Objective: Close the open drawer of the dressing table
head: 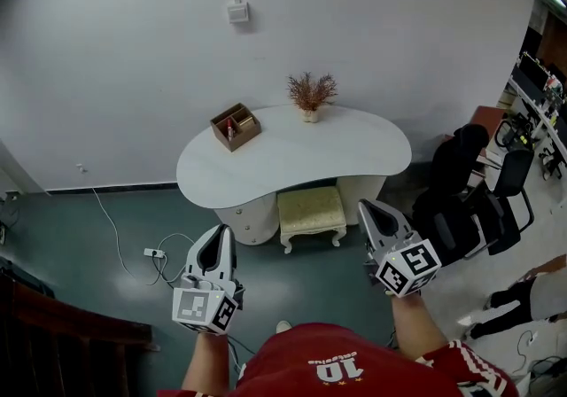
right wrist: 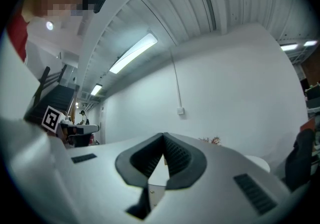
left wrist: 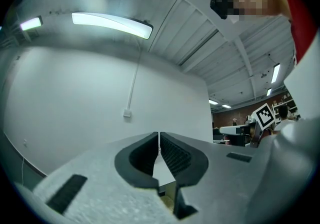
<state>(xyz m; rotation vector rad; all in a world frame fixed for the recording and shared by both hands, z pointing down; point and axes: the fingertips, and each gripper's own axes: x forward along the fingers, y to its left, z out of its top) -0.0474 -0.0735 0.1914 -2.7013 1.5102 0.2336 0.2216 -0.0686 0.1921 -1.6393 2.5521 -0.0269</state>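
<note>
The dressing table (head: 354, 156) has a white kidney-shaped top and stands against the wall, well ahead of both grippers. Its cream pedestal (head: 248, 214) shows under the left half of the top, and I cannot make out an open drawer from here. My left gripper (head: 219, 231) hangs over the floor in front of the pedestal, shut with nothing in it; its tips meet in the left gripper view (left wrist: 159, 134). My right gripper (head: 368, 206) is held to the right of the stool, also shut and empty, with its tips touching in the right gripper view (right wrist: 163, 135).
A padded cream stool (head: 311, 214) sits tucked under the table. On the top stand a wooden organiser box (head: 235, 127) and a vase of dried flowers (head: 310, 94). Black office chairs (head: 469, 200) crowd the right side. A power strip and cable (head: 155, 253) lie on the floor at left.
</note>
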